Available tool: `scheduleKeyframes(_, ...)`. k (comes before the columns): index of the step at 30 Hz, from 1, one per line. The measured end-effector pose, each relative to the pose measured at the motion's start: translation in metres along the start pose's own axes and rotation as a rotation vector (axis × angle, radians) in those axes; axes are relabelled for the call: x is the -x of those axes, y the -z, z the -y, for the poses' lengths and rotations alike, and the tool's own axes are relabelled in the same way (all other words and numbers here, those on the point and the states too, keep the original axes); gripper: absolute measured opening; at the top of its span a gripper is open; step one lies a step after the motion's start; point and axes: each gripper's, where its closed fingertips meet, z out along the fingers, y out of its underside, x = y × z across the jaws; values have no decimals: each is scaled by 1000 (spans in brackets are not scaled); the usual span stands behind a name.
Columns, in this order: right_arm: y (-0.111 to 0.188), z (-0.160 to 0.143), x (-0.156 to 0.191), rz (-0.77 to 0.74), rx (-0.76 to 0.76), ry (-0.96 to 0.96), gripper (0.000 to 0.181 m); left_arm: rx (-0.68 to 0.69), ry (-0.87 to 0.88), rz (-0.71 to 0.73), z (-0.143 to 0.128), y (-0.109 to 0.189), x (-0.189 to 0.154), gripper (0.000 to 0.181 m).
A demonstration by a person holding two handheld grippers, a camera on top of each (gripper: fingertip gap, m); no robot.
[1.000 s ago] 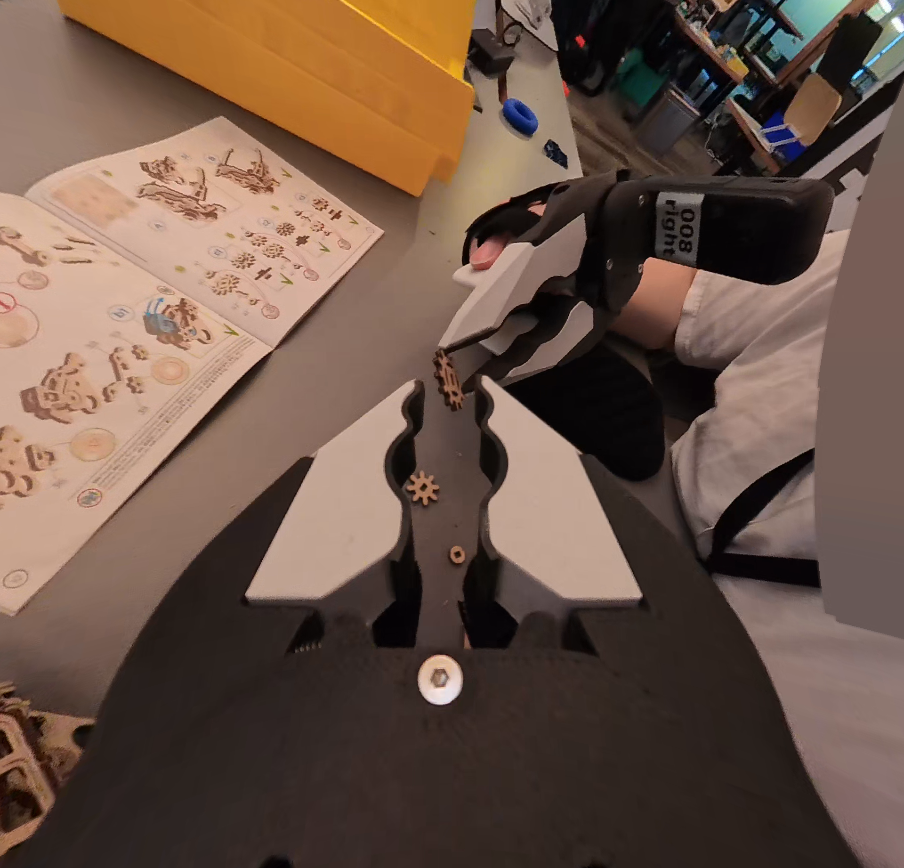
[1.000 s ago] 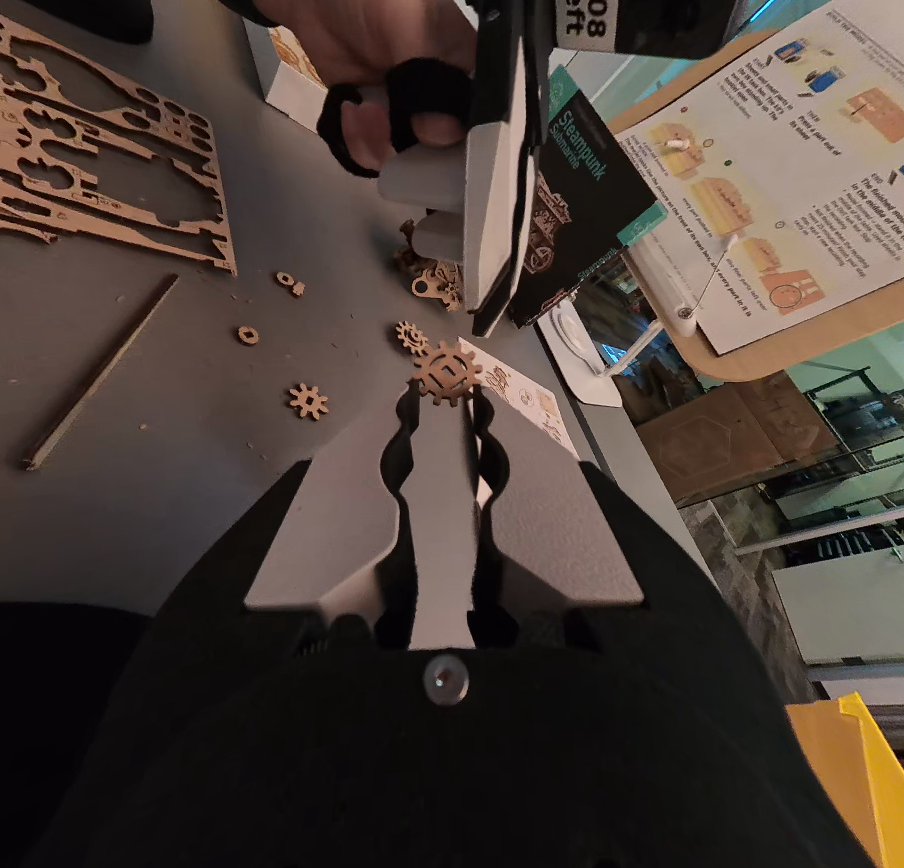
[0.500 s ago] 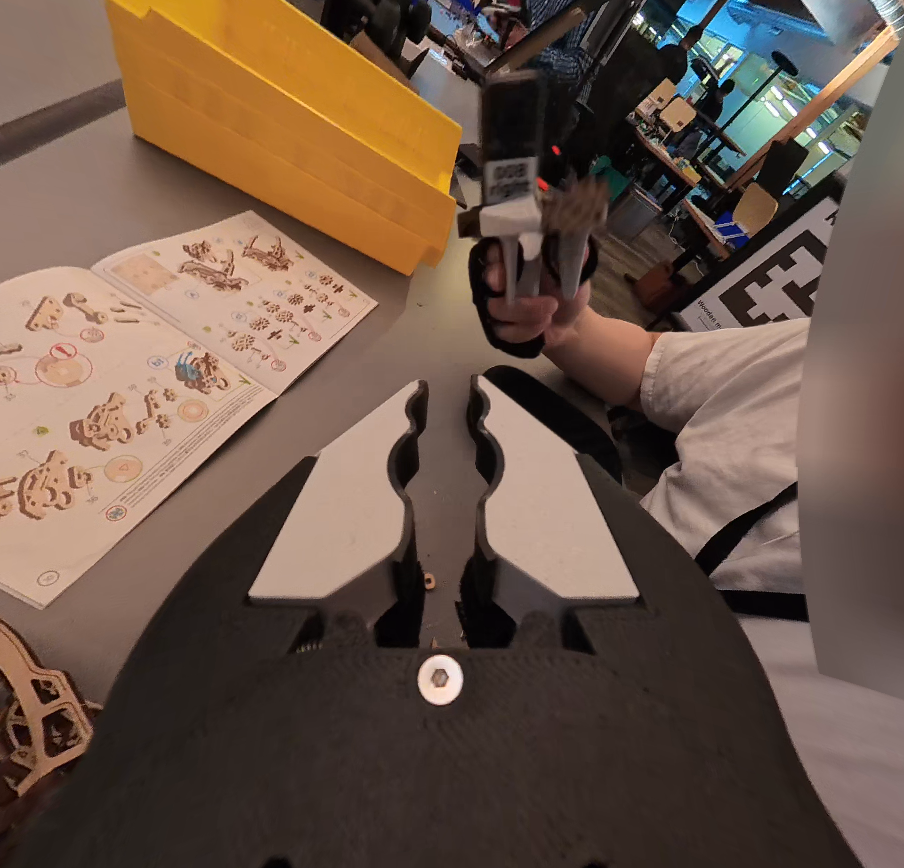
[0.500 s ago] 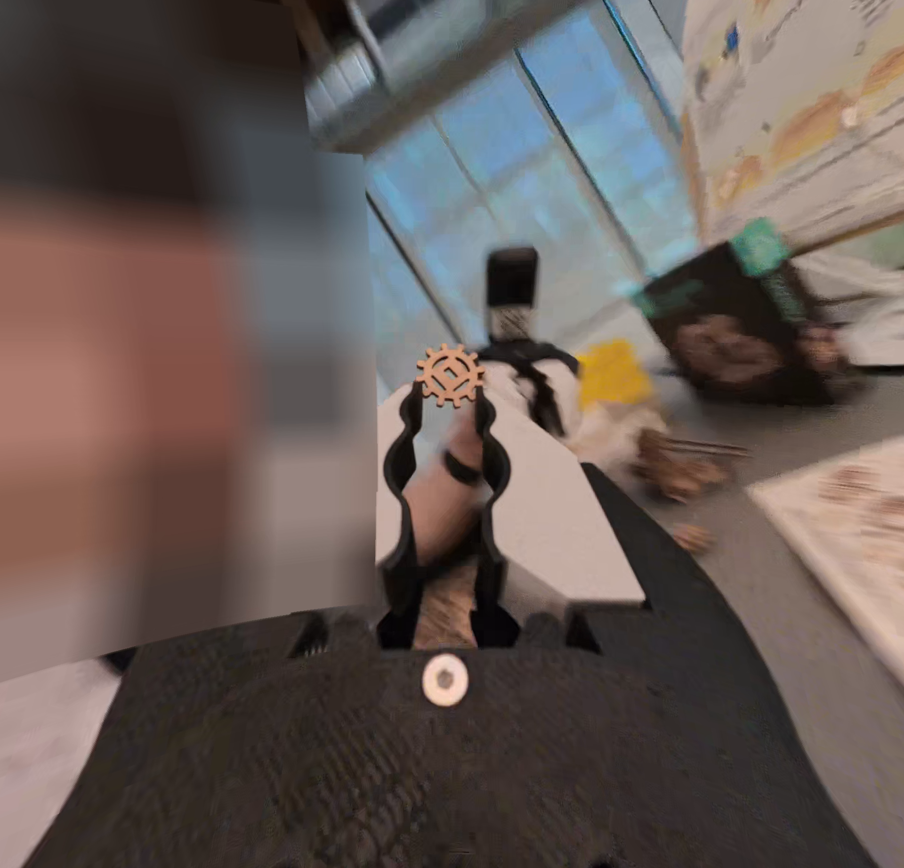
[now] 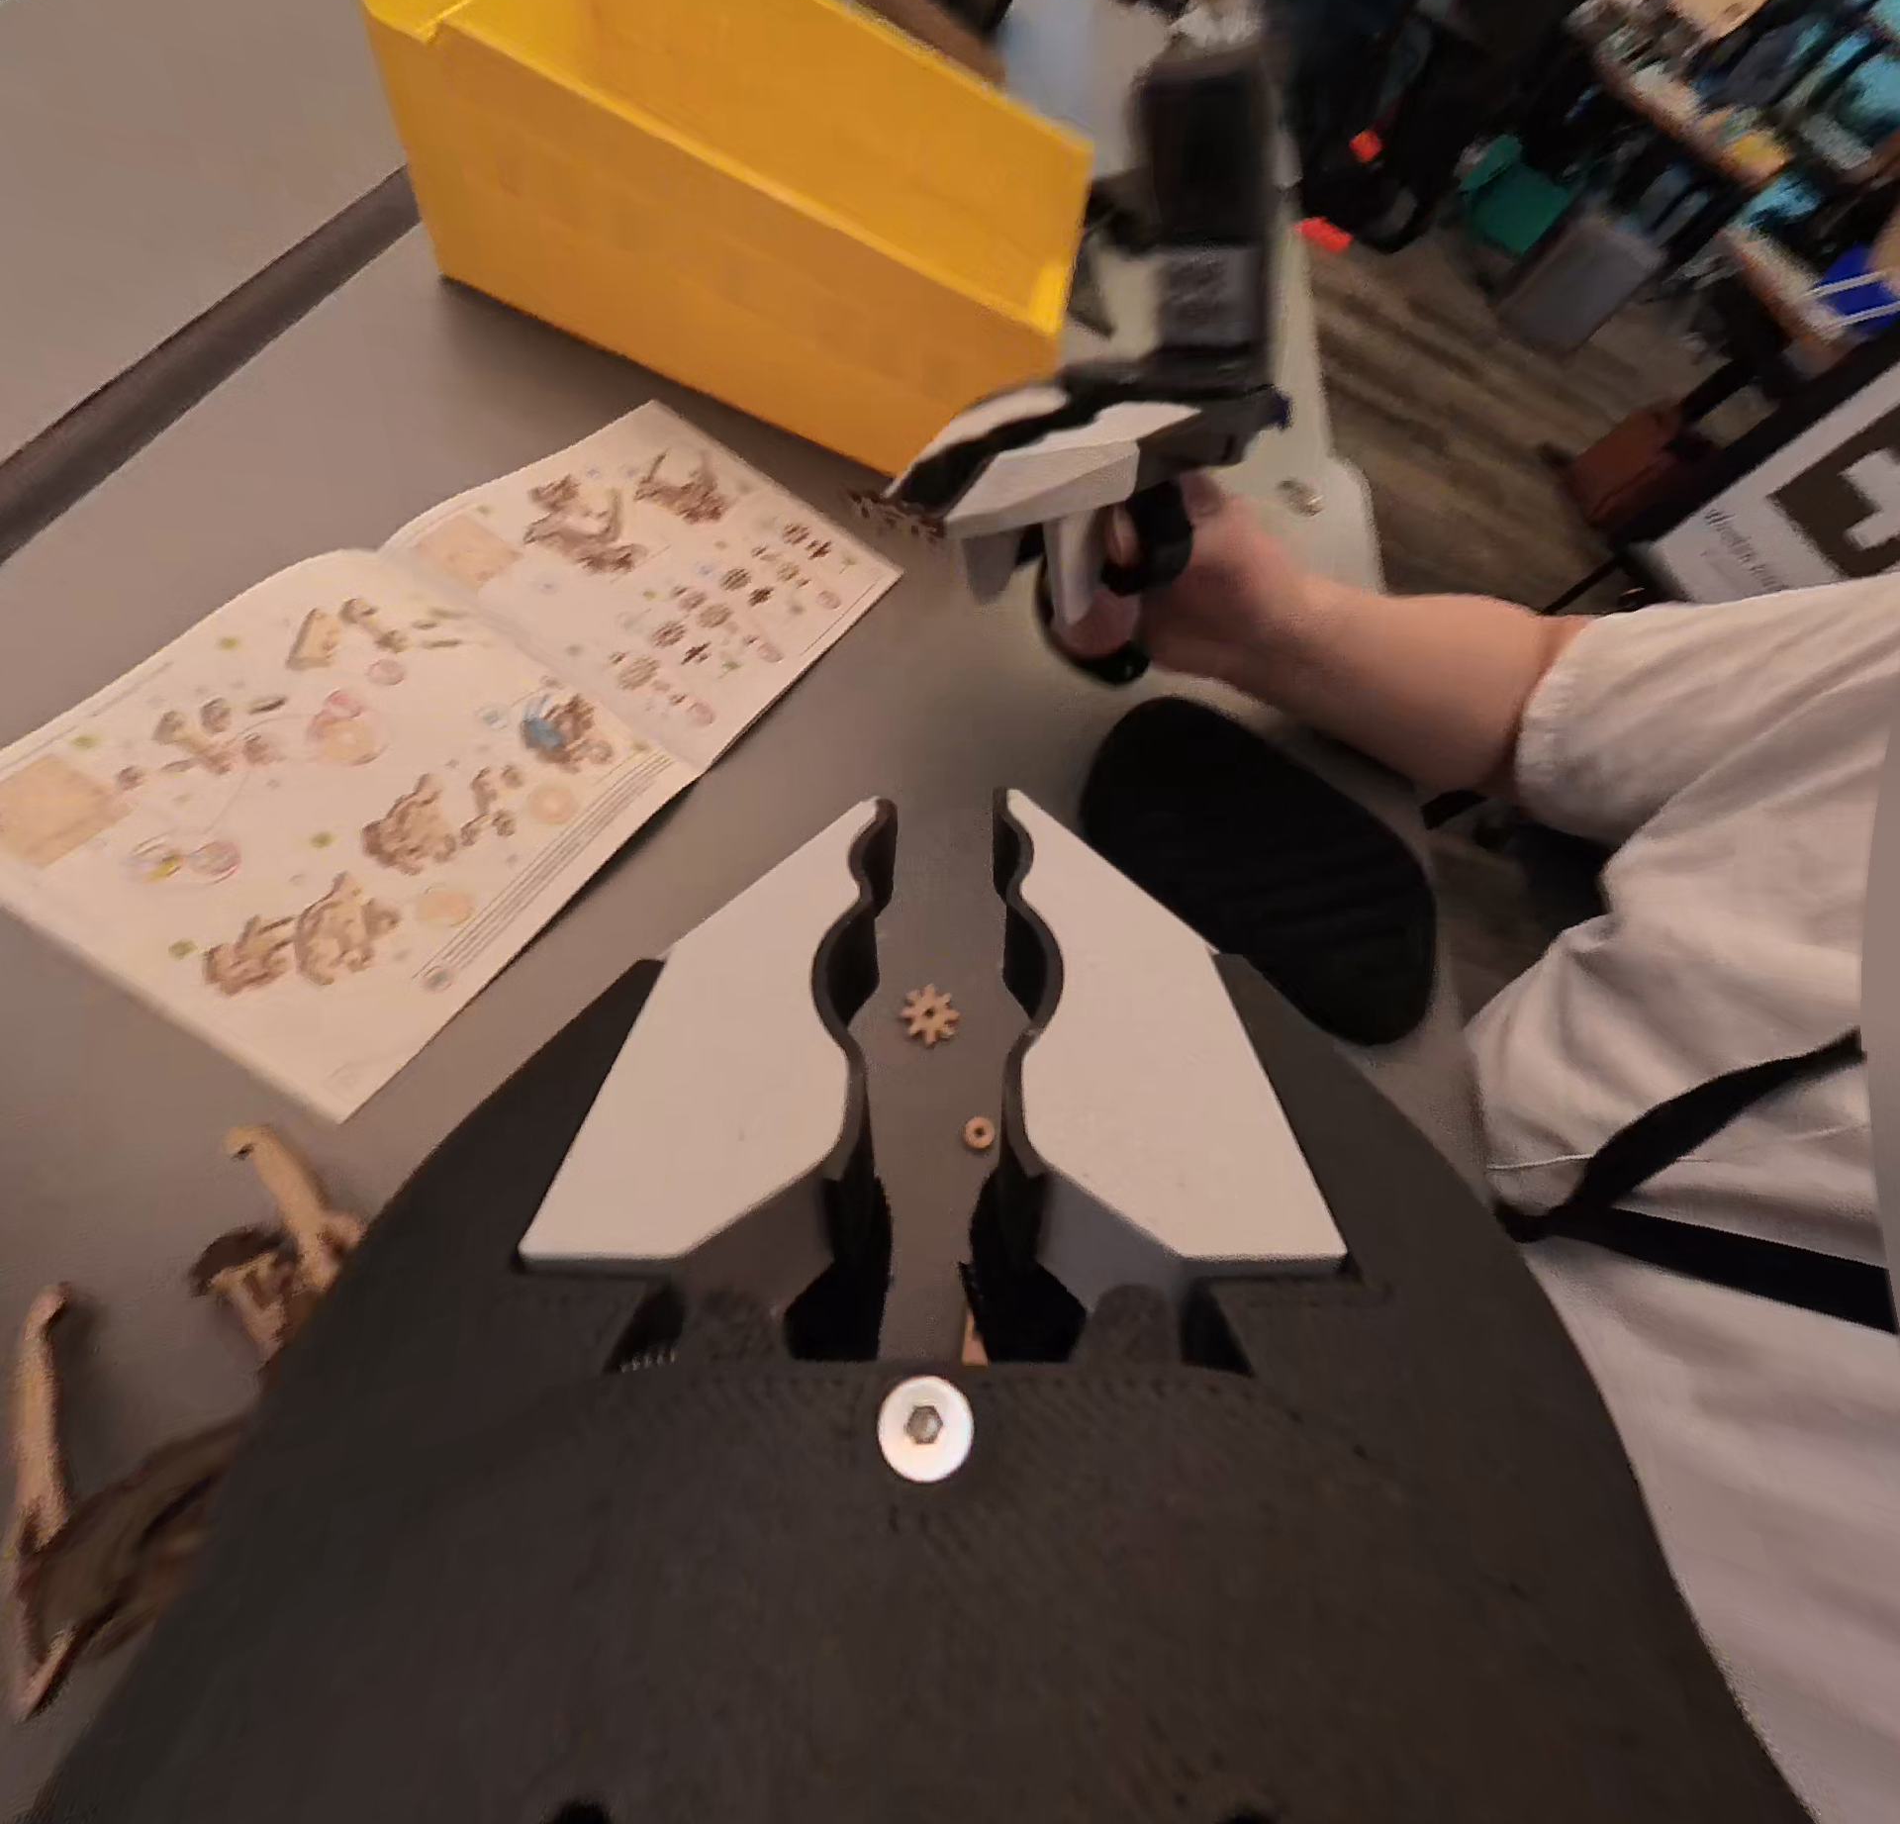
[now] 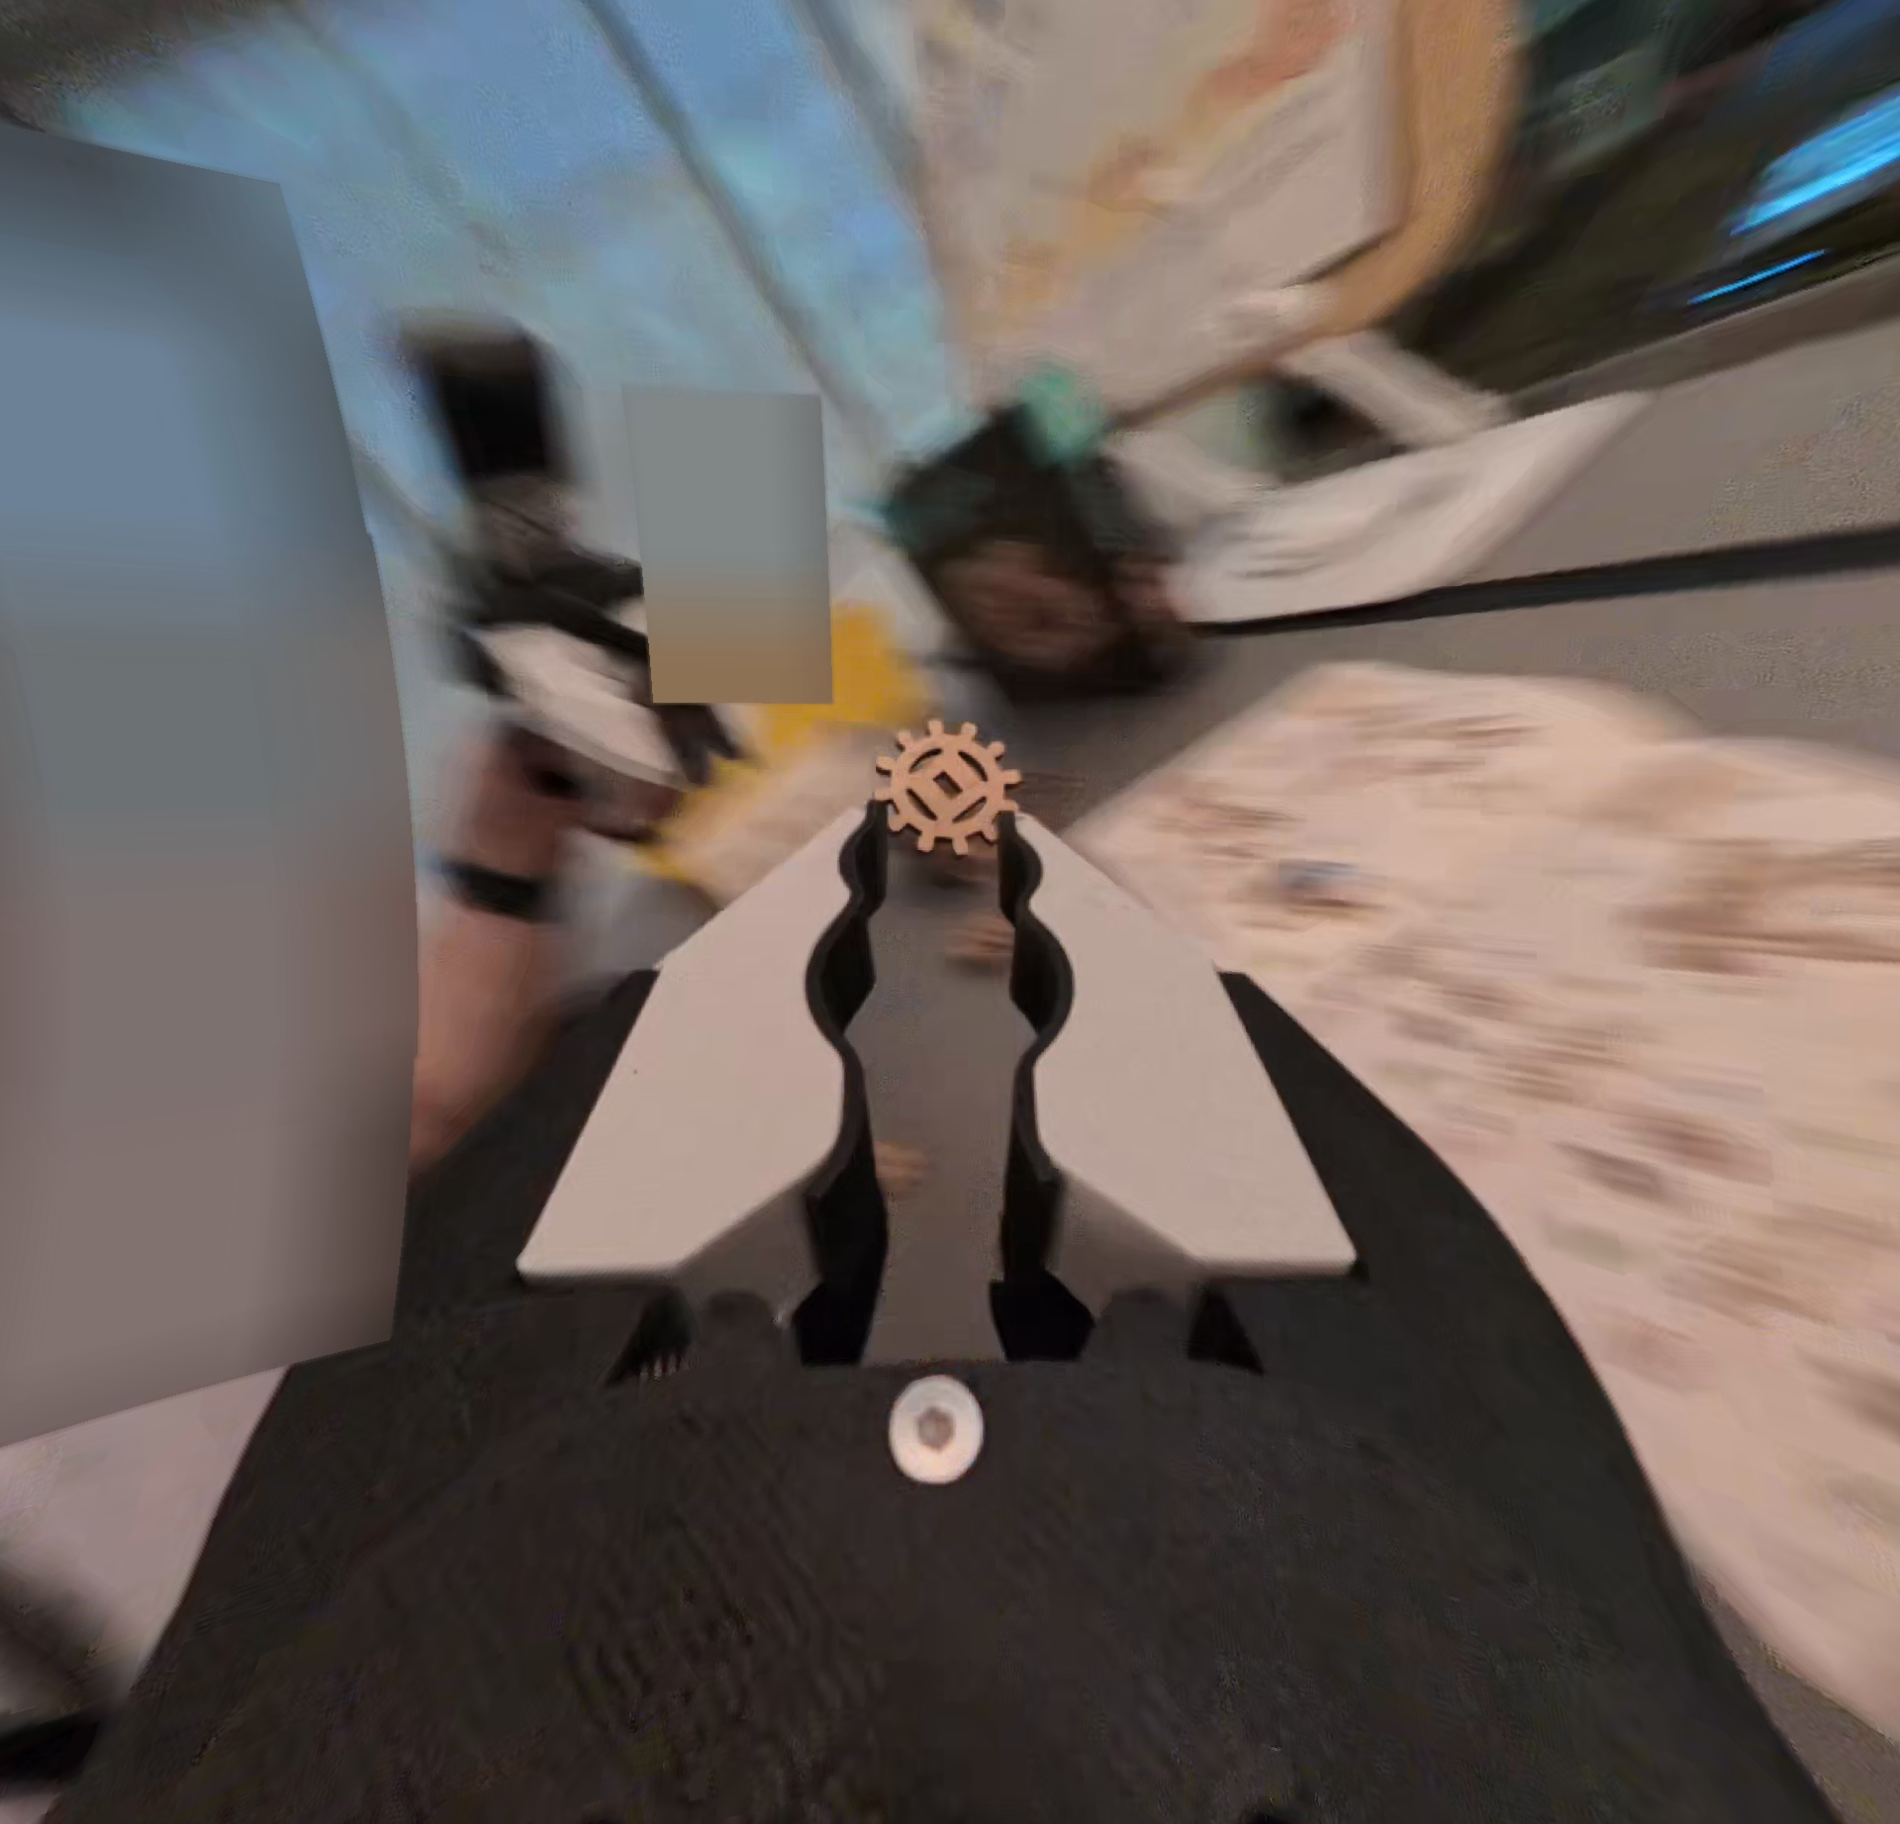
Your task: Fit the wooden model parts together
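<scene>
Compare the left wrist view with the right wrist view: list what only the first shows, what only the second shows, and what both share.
Only the left wrist view shows the open, empty left gripper over a small wooden gear and a tiny washer on the table.

Only the right wrist view shows the face of the large wooden gear, with its cut-out centre.

Both show the right gripper pinching that gear, the instruction booklet and the yellow bin.

Two grippers (image 5: 941, 818) (image 6: 946, 829), two wooden gears (image 6: 948, 788) (image 5: 928, 1015), one small wooden ring (image 5: 978, 1133), one yellow bin (image 5: 740, 201), one instruction booklet (image 5: 411, 746)

yellow bin (image 5: 720, 181) (open-topped), black pad (image 5: 1254, 870), grey table (image 5: 185, 181)
</scene>
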Motion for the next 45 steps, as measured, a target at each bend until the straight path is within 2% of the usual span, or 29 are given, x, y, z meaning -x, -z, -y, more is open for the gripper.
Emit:
scheduleKeyframes(1,4,-6,-19,-166,63,177,18,31,-5,45,-5,1,7,16)
scheduleKeyframes(3,4,-29,-31,-290,277,372,19,98,-17,126,-16,2,20,16)
scheduleKeyframes(5,0,-49,-28,-320,412,473,19,137,-39,190,-22,4,30,16)
scheduleKeyframes(8,-8,-80,-21,-330,538,560,18,153,-50,200,-25,3,34,18)
scheduleKeyframes(12,-11,-111,-16,-324,650,560,19,164,-32,196,-29,0,39,18)
scheduleKeyframes(24,-14,-126,-5,-333,711,648,19,160,-32,207,-29,2,41,18)
scheduleKeyframes(45,-14,-136,-4,-307,760,649,19,157,-30,212,-28,4,41,18)
